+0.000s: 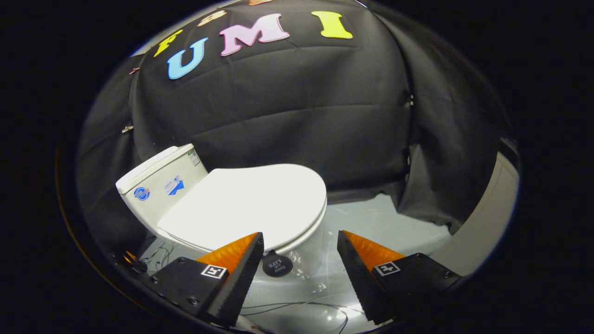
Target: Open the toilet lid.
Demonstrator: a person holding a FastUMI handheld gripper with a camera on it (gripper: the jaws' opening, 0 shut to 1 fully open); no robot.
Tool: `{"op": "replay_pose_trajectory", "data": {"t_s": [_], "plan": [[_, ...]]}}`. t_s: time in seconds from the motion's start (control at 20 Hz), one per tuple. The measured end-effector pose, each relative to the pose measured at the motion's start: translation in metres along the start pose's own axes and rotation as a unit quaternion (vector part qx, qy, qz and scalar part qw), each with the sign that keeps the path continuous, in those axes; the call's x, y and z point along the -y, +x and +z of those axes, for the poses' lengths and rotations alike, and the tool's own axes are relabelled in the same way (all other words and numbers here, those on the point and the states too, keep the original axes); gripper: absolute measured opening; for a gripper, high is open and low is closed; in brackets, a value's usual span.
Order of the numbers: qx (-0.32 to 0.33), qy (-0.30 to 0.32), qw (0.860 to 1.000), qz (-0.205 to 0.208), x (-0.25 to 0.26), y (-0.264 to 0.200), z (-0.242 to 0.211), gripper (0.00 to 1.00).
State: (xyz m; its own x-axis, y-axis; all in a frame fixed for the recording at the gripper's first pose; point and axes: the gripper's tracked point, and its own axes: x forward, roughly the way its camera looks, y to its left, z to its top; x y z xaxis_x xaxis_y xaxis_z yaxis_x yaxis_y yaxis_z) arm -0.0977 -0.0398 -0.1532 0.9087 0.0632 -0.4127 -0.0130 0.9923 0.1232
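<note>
A white toilet stands on the pale floor, its lid (250,204) lying flat and closed over the bowl. The tank (160,183) rises behind the lid, toward the left. My gripper (300,239) is open, its two orange-and-black fingers spread wide with nothing between them. The left fingertip (257,239) overlaps the lid's near edge in the view; whether it touches is unclear. The right fingertip (343,236) sits off the rim's right side, over bare floor. A small round black tab (277,265) hangs under the lid's front rim, between the fingers.
Black cloth walls close in behind and to the right of the toilet. The glossy pale floor (371,218) spreads right of the bowl. Thin cables (297,307) lie on the floor near the fingers, and more wires (158,255) sit by the tank's base.
</note>
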Motion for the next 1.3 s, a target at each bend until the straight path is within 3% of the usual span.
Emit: {"op": "replay_pose_trajectory", "data": {"t_s": [0.1, 0.3, 0.45, 0.7, 0.95, 1.15, 1.3], "plan": [[-0.036, 0.021, 0.999, -0.01, 0.006, 0.007, -0.024, 0.99], [-0.055, 0.081, 0.995, 0.011, 0.0, 0.015, -0.037, 0.96], [-0.087, 0.176, 0.98, 0.037, -0.012, 0.017, -0.048, 0.61], [-0.13, 0.3, 0.943, 0.059, -0.02, 0.026, -0.064, 0.47], [-0.122, 0.302, 0.943, 0.072, -0.03, 0.038, -0.07, 0.46], [-0.12, 0.309, 0.94, 0.079, -0.019, 0.024, -0.058, 0.24], [-0.109, 0.335, 0.933, 0.078, -0.011, 0.019, -0.052, 0.24]]}}
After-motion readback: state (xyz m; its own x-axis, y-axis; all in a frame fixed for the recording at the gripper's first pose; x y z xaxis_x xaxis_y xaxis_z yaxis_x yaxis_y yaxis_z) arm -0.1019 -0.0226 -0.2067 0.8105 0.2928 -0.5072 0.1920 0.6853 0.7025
